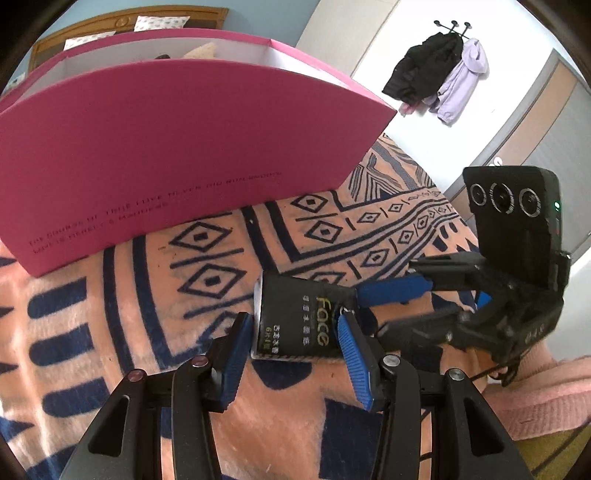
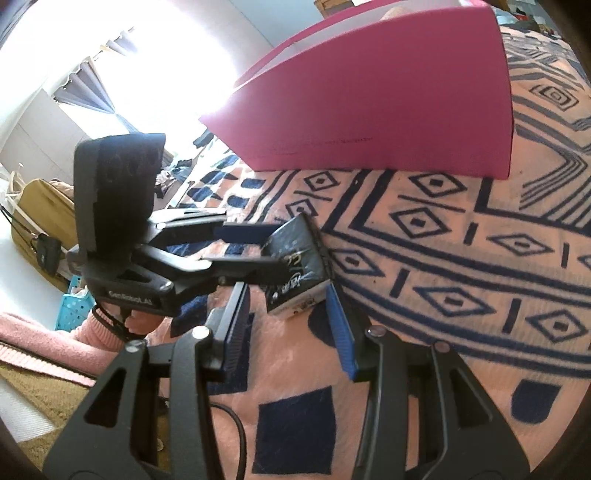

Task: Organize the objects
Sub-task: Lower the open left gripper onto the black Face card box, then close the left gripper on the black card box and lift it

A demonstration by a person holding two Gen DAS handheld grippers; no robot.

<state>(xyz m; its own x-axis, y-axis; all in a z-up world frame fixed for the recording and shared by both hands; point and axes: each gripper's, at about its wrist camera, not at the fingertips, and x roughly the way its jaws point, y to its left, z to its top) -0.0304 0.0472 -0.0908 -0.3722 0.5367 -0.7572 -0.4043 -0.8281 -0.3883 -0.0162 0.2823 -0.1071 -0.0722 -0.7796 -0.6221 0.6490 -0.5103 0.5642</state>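
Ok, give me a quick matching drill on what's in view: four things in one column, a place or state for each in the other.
Things:
1. pink box
2. black pack
3. jackets
4. patterned blanket

Places or states:
a. hanging from wall hooks
b. spread underneath the box and pack
c. standing upright, top open
d. lying flat, printed "Face"

Pairs: 1-c, 2-d, 3-a, 4-b

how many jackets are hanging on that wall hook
2. A black jacket hangs on the left of the wall hook, a lilac hoodie beside it on the right. Something pink shows beneath them; more may be hidden.
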